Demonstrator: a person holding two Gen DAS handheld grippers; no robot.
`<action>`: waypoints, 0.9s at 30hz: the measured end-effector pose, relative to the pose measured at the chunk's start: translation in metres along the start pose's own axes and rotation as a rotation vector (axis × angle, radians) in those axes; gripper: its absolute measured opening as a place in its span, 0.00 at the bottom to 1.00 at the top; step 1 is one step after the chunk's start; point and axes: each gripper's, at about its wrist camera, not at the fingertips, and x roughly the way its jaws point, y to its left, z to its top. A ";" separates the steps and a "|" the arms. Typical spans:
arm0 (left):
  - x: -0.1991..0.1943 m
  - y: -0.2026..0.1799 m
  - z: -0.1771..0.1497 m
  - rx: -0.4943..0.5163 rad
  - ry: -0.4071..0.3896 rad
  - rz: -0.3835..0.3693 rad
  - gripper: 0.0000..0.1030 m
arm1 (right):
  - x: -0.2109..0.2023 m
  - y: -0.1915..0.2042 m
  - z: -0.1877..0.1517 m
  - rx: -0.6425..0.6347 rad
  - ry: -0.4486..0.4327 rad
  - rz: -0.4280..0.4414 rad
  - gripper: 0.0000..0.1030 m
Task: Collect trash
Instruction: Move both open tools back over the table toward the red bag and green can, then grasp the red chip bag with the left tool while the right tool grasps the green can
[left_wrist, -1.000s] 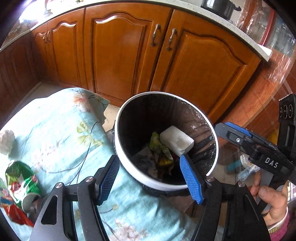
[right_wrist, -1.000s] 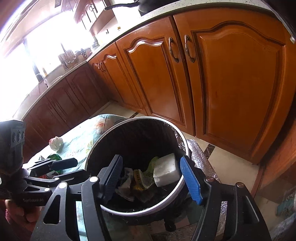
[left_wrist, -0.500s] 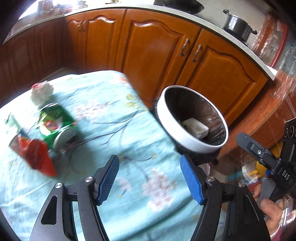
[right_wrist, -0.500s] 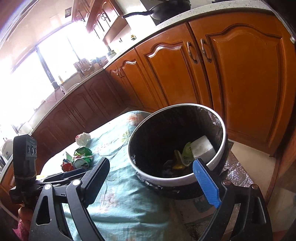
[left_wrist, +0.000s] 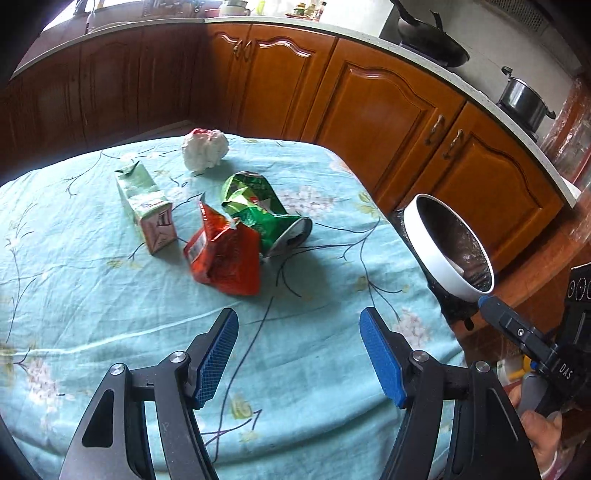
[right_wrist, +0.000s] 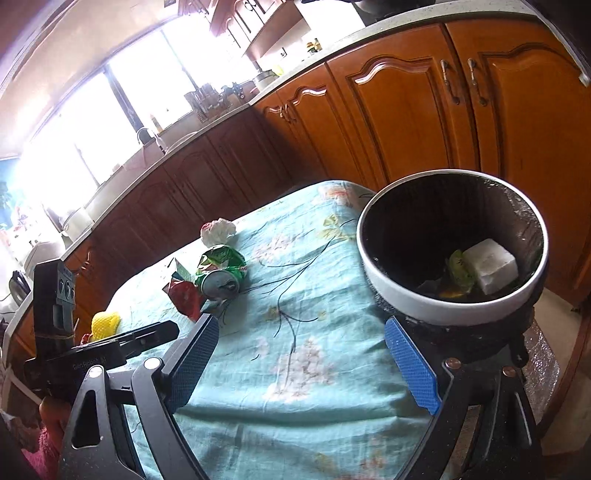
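Observation:
On the teal floral tablecloth (left_wrist: 92, 295) lie a red crumpled wrapper (left_wrist: 221, 254), a crushed green can (left_wrist: 266, 218), a small green carton (left_wrist: 147, 210) and a white paper ball (left_wrist: 205, 149). My left gripper (left_wrist: 299, 354) is open and empty, above the cloth just short of the red wrapper. My right gripper (right_wrist: 303, 362) is open and empty, over the table edge beside the white-rimmed trash bin (right_wrist: 373, 266). The bin holds a white block (right_wrist: 489, 264) and green scraps. The can (right_wrist: 221, 273), wrapper (right_wrist: 184, 295) and paper ball (right_wrist: 218, 230) also show in the right wrist view.
Wooden kitchen cabinets (left_wrist: 369, 110) run behind the table and bin. A pot (left_wrist: 524, 101) and a wok (left_wrist: 432, 44) stand on the counter. The bin (left_wrist: 432, 251) stands off the table's right edge. A yellow object (right_wrist: 105, 323) lies at the table's far left.
My left gripper has swung away from over the bin and back to the table, now facing the trash pile. My right gripper has pulled back from the bin and its jaws have opened wider.

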 end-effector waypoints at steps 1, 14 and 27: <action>-0.002 0.004 0.000 -0.005 -0.001 0.003 0.66 | 0.004 0.004 -0.001 -0.009 0.009 0.004 0.90; -0.003 0.040 0.008 -0.054 -0.026 0.068 0.64 | 0.036 0.034 0.001 -0.059 0.073 0.050 0.90; 0.053 0.052 0.032 -0.012 0.024 0.105 0.21 | 0.071 0.048 0.021 -0.073 0.101 0.086 0.90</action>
